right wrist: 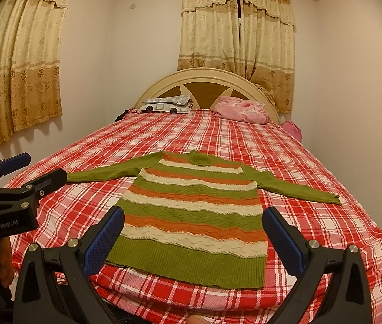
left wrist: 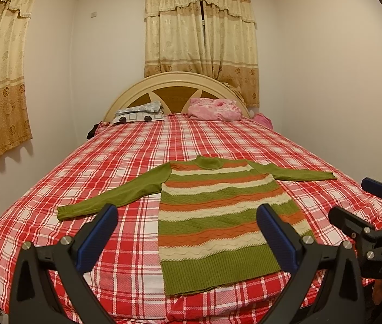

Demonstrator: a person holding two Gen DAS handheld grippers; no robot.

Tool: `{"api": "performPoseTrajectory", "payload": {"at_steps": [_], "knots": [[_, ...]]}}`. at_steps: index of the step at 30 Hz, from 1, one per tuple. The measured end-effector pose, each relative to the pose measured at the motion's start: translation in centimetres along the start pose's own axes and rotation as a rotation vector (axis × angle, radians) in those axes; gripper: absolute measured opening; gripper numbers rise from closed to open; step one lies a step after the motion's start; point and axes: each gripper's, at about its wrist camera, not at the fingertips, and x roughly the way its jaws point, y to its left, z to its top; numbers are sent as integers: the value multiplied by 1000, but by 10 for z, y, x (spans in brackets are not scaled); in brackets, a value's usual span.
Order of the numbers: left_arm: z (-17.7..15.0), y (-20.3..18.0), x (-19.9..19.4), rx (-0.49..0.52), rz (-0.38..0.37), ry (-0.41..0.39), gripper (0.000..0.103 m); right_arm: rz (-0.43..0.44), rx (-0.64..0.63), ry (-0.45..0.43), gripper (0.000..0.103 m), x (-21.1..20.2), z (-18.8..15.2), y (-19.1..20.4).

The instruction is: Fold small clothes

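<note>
Left wrist view: green, orange and cream striped knit sweater [left wrist: 218, 213] lies flat, unfolded, on red plaid bedsheet [left wrist: 82, 167]; left gripper [left wrist: 188, 232] and right gripper [right wrist: 195, 232] gape wide, empty; all folding remains.

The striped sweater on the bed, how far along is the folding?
Done: the sweater lies spread flat on the plaid bedspread, both green sleeves stretched out to the sides, neck toward the headboard. In hand: nothing; the left gripper and right gripper are both open, held short of the hem and gripping no fabric. Left: every fold, sleeves and body alike. No crease shows yet.
</note>
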Motion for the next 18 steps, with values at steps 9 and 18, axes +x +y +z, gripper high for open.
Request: {"api": "performPoseTrajectory", "payload": {"at_steps": [9,18], "knots": [[0,3,0,0,-3,-1,103,12,-9,7,102,3,-3,2],[-3,7,16,6,0,-3,103,39,-18,-2,102,11,-6,-2]]}}
